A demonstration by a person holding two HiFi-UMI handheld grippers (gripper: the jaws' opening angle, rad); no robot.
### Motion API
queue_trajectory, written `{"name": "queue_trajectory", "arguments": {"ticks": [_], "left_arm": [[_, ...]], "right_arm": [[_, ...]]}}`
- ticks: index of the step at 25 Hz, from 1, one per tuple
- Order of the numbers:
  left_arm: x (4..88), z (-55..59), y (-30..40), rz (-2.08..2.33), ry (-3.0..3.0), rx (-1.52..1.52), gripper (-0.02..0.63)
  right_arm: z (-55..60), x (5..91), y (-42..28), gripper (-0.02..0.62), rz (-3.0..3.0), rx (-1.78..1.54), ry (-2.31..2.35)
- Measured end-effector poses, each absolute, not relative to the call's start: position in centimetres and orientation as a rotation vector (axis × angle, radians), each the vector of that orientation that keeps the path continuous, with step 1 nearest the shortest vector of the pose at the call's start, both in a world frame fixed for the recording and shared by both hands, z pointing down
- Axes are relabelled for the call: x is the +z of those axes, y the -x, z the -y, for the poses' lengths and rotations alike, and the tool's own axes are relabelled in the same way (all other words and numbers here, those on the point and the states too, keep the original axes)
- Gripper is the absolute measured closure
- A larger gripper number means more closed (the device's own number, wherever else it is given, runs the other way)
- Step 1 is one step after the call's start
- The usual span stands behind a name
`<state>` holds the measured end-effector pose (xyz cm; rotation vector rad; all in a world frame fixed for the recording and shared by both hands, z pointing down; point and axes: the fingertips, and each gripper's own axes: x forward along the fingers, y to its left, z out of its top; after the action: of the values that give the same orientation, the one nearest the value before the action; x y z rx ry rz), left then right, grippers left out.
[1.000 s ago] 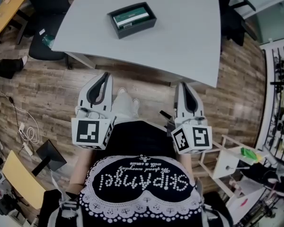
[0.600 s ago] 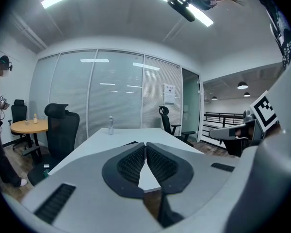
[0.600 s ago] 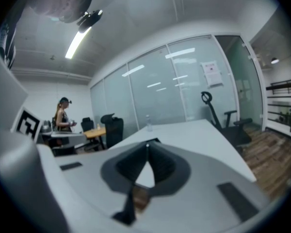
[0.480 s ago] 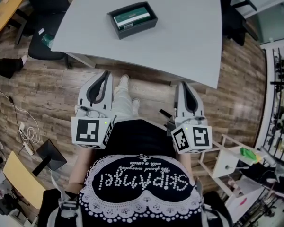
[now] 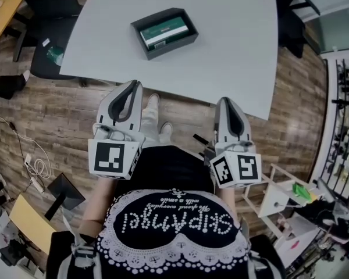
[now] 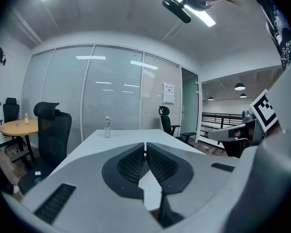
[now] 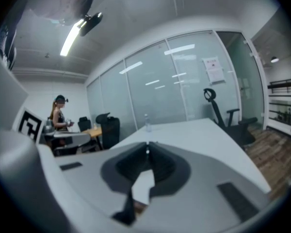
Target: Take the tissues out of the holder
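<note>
A dark rectangular holder (image 5: 164, 32) sits on the grey table (image 5: 232, 45) in the head view, with a green-and-white tissue pack (image 5: 163, 31) lying inside it. My left gripper (image 5: 134, 85) hovers at the table's near edge, below the holder, jaws shut with nothing between them (image 6: 145, 144). My right gripper (image 5: 228, 102) is further right, just short of the table edge, also shut and empty (image 7: 147, 146). Both are well apart from the holder.
A clear bottle (image 6: 106, 127) stands far down the table. Black office chairs (image 6: 51, 130) stand around it, and a small round wooden table (image 6: 19, 126) is at left. A white cart (image 5: 285, 199) stands to my right. A person (image 7: 58, 118) stands in the background.
Both grippers have moved forward toward the table; the left one's tips now reach the table's near edge. Both jaws stay shut.
</note>
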<state>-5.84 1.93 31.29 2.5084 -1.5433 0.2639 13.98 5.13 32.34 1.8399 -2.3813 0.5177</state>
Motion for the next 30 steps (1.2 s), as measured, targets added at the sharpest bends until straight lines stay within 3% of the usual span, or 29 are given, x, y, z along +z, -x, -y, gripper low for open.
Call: {"name": "queue_trajectory", "arguments": {"ticks": [30], "left_arm": [[32.7, 13.2, 10.2, 1.409, -2.563, 0.286, 0.566]], "right_arm": [[8.9, 32.1, -8.6, 0.56, 2.312, 0.503, -1.928]]}}
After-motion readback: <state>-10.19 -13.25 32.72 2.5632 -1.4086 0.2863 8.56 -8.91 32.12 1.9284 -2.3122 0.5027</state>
